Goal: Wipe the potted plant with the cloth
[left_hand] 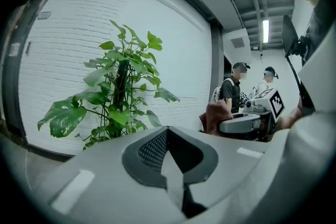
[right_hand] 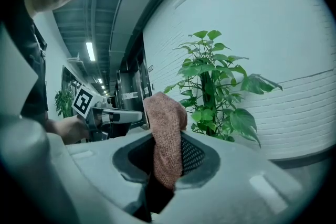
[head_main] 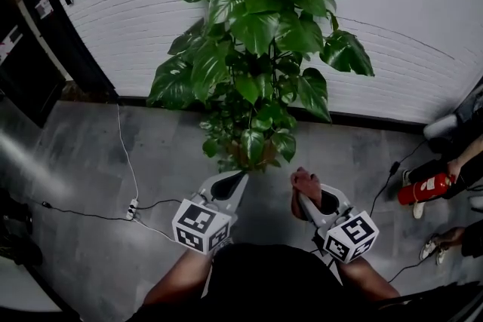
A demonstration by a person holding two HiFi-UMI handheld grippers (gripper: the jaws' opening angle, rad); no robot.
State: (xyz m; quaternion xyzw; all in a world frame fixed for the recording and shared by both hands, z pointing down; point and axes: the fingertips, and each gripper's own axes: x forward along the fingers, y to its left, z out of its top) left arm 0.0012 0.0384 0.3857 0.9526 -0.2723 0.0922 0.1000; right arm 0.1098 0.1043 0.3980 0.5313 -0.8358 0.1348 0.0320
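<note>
White brick wall [head_main: 423, 4] behind, grey floor [head_main: 90, 162] below. Potted plant [head_main: 256, 26] stands far centre against the wall, with broad leaves spread wide. Left tool [head_main: 240, 177] on the near side, clenched with nothing in its jaws, tip near the lowest leaves. Right tool [head_main: 306, 196] beside it, clamped on pink cloth [head_main: 305, 181], clear of the leaves. Red fire extinguisher [head_main: 425, 188] at right edge.

We see the head view dim & cool, dark at the corners; the white brick wall [head_main: 423, 4] is its brightest part, the grey floor [head_main: 90, 162] carries only soft shadows. Both gripper views are fisheye w/ black rims & bowed lines. The ceiling strip lights [left_hand: 266, 30] glare slightly. The potted plant [head_main: 256, 49] & cloth [right_hand: 167, 128] look sharp; the closest foreground goes soft.
</note>
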